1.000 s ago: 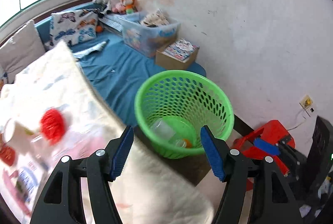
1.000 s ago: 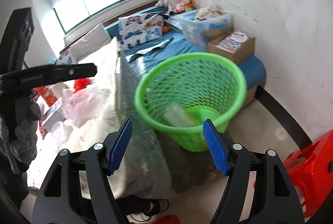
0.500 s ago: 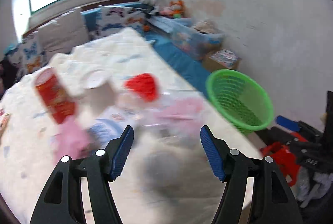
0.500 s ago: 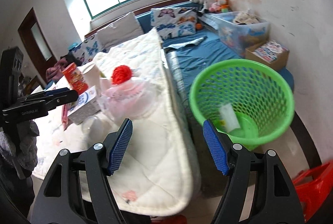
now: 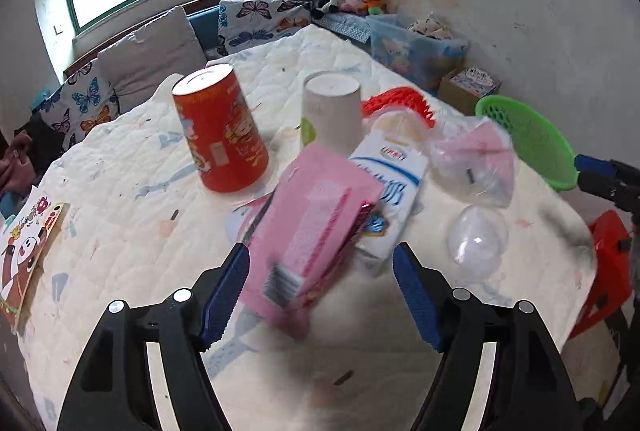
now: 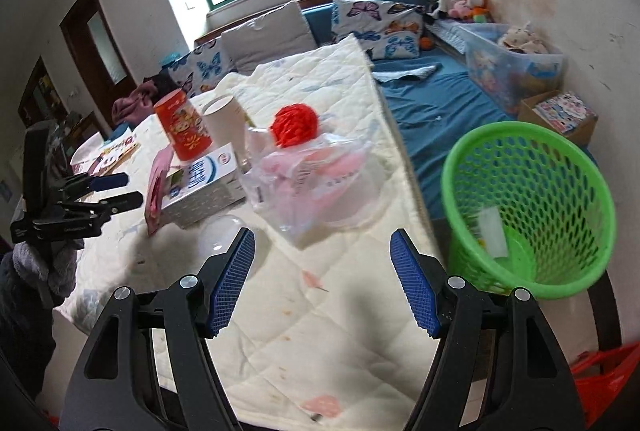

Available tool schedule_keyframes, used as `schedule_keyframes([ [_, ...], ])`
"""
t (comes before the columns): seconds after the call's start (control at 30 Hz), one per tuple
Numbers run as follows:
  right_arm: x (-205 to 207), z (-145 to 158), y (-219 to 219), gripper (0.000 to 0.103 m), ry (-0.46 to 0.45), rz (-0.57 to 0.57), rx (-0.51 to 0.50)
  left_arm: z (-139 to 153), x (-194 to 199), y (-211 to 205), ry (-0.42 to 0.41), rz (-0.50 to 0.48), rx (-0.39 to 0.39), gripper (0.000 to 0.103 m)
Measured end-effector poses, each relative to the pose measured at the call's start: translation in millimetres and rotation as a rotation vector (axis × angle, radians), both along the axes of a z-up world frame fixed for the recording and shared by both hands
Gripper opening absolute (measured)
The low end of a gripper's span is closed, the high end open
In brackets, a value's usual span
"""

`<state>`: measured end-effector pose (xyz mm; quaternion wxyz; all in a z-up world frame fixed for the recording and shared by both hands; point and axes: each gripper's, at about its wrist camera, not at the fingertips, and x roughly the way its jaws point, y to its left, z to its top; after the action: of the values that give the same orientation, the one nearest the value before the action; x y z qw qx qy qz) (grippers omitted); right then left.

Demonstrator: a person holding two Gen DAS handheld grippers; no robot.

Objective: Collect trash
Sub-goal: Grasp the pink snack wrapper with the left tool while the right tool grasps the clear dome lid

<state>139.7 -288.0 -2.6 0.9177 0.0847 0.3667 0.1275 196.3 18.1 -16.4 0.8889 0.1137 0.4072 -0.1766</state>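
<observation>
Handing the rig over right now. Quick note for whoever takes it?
Left gripper: jaws opening, pink packet between them, not gripped.
Right gripper: open, empty, facing the clear plastic bag.
On the quilt: red can, white cup, milk carton, clear shell, red mesh ball.
Done: some trash in the green basket.
Left: everything on the quilt.

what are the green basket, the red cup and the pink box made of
Green basket: looks like moulded plastic, glossy, its wall a lattice of even holes.
Red cup: probably printed paper or thin card, standing upside down with a matte printed wall; the pictures can't rule out plastic.
Pink box: seems to be cardboard, with flat folded faces, a printed barcode and a slight sheen.
</observation>
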Motion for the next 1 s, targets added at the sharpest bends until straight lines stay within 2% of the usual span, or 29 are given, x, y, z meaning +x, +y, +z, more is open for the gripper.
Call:
schedule_keyframes([
  [0.17, 3.8, -5.9, 23.0, 0.071, 0.022, 0.044, -0.009, -10.3, 13.8, 3.1, 0.026, -0.037, -0.015, 0.072],
  [0.33, 8.8, -13.4, 44.2, 0.071, 0.047, 0.076, -0.011, -17.1, 21.4, -0.1, 0.030, -0.066, 0.001, 0.071],
  [0.47, 12.1, -21.3, 63.0, 0.071, 0.067, 0.106, -0.012, -20.7, 25.9, 1.4, 0.051, -0.088, -0.022, 0.068],
  [0.6, 16.6, -28.1, 78.8, 0.068, 0.081, 0.127, -0.038, -22.9, 26.3, 2.4, 0.059, -0.110, -0.030, 0.057],
  [0.83, 26.0, -35.4, 95.8, 0.063, 0.100, 0.145, -0.067, -25.2, 25.9, 6.8, 0.079, -0.132, -0.067, 0.048],
  [1.0, 35.1, -40.3, 104.0, 0.063, 0.110, 0.153, -0.085, -23.8, 27.5, 9.5, 0.084, -0.137, -0.087, 0.048],
])
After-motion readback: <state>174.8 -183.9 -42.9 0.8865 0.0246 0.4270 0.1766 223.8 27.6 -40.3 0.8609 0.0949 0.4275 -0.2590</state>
